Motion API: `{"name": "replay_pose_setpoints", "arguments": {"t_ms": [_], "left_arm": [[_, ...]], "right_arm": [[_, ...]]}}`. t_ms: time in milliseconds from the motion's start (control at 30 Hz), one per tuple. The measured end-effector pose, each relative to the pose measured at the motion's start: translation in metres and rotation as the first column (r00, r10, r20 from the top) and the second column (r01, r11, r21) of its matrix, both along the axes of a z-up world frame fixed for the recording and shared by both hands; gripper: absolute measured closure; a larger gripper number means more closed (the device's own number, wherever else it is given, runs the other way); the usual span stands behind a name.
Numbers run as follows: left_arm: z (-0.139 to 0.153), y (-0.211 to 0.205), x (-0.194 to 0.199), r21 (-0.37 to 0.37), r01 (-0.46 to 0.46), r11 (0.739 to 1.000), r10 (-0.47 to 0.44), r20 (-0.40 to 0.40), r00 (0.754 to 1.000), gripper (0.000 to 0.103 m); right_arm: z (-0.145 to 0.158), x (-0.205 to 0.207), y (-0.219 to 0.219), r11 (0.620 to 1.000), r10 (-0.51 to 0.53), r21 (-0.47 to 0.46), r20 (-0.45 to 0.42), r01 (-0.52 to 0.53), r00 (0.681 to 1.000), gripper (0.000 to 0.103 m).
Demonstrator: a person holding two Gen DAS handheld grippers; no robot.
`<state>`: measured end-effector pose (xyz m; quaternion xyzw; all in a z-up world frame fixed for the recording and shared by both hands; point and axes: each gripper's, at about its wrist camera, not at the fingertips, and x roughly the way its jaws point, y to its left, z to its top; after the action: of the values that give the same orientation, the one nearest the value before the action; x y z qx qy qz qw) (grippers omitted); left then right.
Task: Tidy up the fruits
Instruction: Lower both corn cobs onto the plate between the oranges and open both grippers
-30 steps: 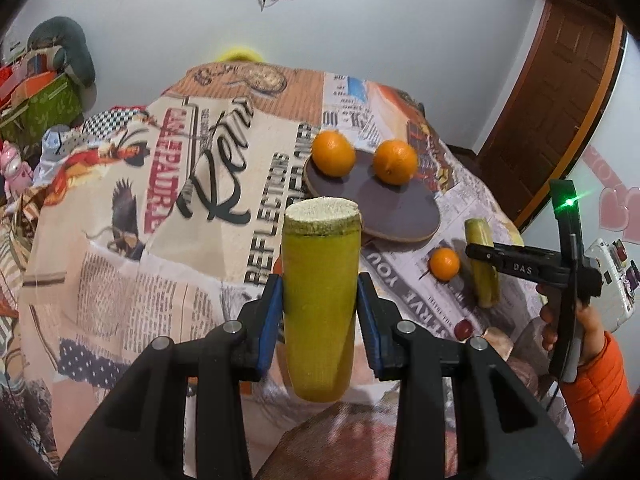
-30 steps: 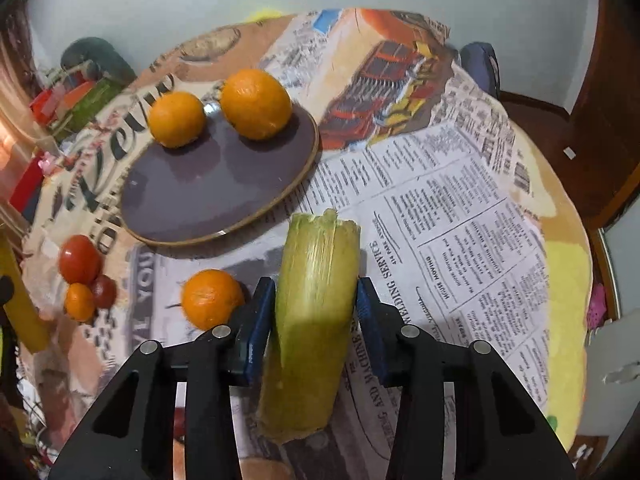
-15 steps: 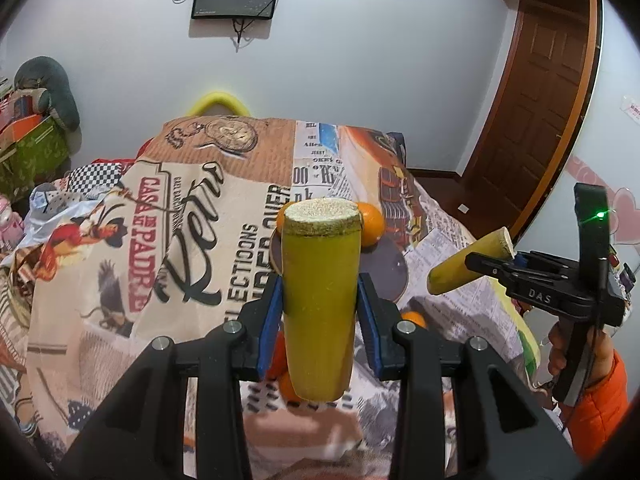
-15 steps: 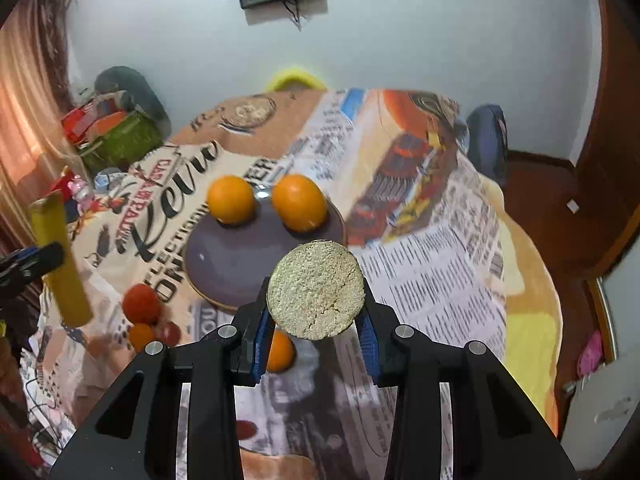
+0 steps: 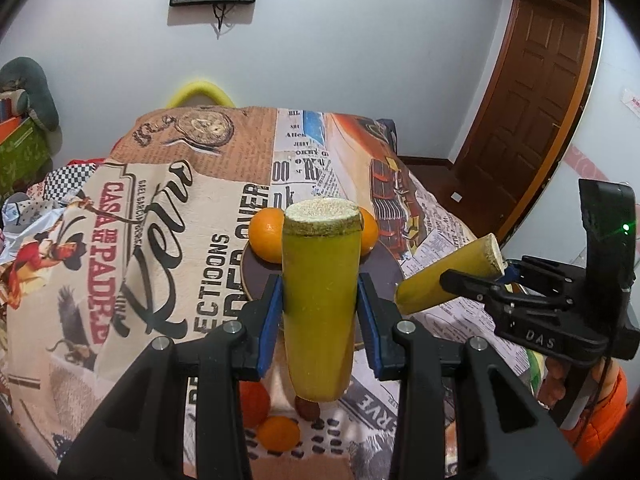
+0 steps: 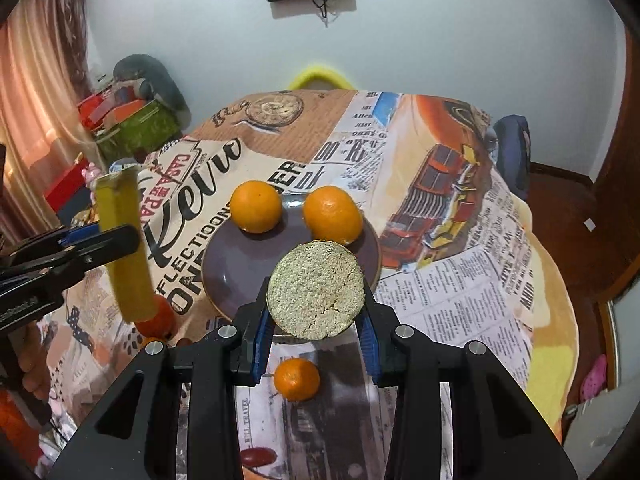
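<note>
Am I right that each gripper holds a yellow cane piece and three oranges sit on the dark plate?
Not quite: the right wrist view shows two oranges on the plate; a third orange lies on the tablecloth. Both cane pieces are held.

We count two sugarcane pieces (image 6: 316, 290) (image 6: 124, 248), two large oranges (image 6: 256, 207) (image 6: 332, 213) on one plate (image 6: 224, 268), one small tangerine (image 6: 297, 379) at lower centre, one dark red fruit (image 6: 259, 457) at the bottom.

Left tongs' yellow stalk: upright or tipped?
Upright. The yellow stalk stands vertically between the left tongs, its cut end up.
</note>
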<state>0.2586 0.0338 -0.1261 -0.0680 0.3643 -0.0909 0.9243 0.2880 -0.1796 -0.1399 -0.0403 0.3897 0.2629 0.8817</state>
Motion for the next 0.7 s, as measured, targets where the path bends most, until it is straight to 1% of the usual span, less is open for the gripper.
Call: {"name": "replay_pose_setpoints", "arguments": {"t_ms": [133, 367, 467, 700], "left_arm": [[-0.009, 0.0, 0.016, 0.002, 0.004, 1.0, -0.004, -0.021, 1.0, 0.067], [-0.027, 0.002, 0.045, -0.021, 0.015, 1.0, -0.016, -0.071, 0.997, 0.067], [-0.032, -0.002, 0.055, -0.016, 0.023, 1.0, -0.024, -0.079, 0.997, 0.067], [-0.043, -0.008, 0.076, -0.005, 0.03, 1.0, -0.03, -0.1, 0.995, 0.067]], "right_arm": [[-0.006, 0.007, 0.007, 1.0, 0.017, -0.017, -0.012, -0.017, 1.0, 0.069], [-0.016, 0.02, 0.021, 0.998, 0.05, -0.033, -0.036, -0.051, 0.998, 0.069], [-0.021, 0.026, 0.029, 0.997, 0.068, -0.038, -0.044, -0.069, 0.997, 0.069], [-0.021, 0.037, 0.038, 0.996, 0.087, -0.033, -0.036, -0.088, 0.996, 0.069]]}}
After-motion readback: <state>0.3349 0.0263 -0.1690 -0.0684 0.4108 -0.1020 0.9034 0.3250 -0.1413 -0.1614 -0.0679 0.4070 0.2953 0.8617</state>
